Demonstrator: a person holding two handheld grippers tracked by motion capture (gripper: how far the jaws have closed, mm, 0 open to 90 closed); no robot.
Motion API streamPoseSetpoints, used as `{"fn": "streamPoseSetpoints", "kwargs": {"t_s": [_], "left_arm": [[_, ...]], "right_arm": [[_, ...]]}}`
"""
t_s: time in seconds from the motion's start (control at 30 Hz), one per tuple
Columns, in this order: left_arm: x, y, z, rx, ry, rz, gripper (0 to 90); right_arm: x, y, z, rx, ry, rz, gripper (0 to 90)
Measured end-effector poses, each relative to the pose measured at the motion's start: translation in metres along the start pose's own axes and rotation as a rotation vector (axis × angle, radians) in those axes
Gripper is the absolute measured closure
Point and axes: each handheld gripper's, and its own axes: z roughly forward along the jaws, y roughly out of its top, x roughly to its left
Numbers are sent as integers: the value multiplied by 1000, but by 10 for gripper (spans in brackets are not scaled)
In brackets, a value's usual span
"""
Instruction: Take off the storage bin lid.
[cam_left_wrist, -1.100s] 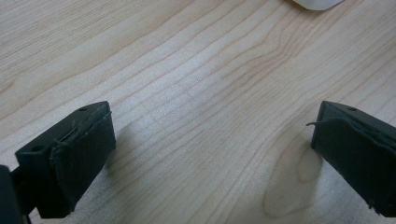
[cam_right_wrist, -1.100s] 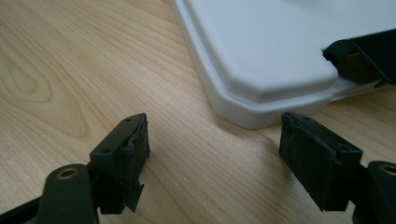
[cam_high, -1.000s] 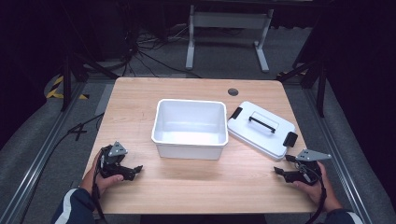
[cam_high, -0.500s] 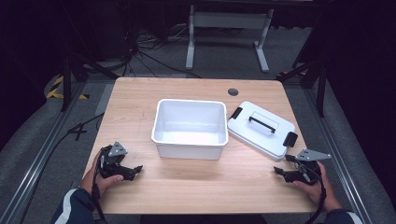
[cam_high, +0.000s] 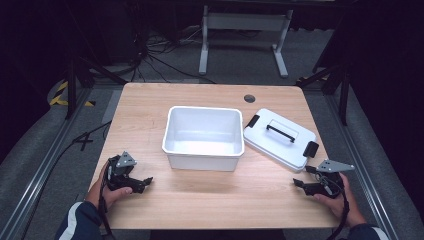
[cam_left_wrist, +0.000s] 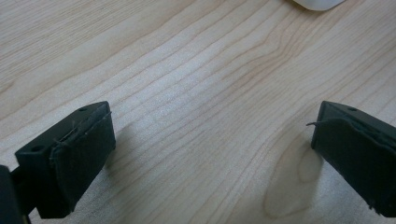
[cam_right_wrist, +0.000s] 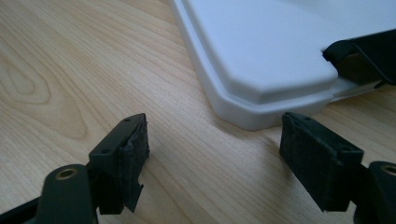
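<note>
A white rectangular bin (cam_high: 202, 136) stands empty at the middle of the wooden table (cam_high: 210, 200). Its white lid (cam_high: 280, 137) with a black handle and black clips lies flat to the bin's right. My left gripper (cam_high: 145, 182) rests low on the table at the front left, open, with bare wood between its pads (cam_left_wrist: 81, 154). At the front right my right gripper (cam_high: 297, 184) is open too, just short of the lid's near corner (cam_right_wrist: 261, 88), with one black clip (cam_right_wrist: 364, 56) beside it. Nothing is held.
A round cable hole (cam_high: 249, 98) sits near the table's far edge. Beyond the table are a white stand's legs (cam_high: 242, 30) and cables on the dark floor. Metal rails run along both sides of the table.
</note>
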Motion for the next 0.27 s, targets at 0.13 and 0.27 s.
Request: {"fn": "streamPoseSetpoints", "kwargs": {"t_s": [0.13, 0.27], "left_arm": [[0, 0, 0, 0, 1, -3, 1], [0, 0, 0, 0, 1, -2, 1]], "right_arm": [[0, 0, 0, 0, 4, -3, 240], [0, 0, 0, 2, -2, -2, 224]]}}
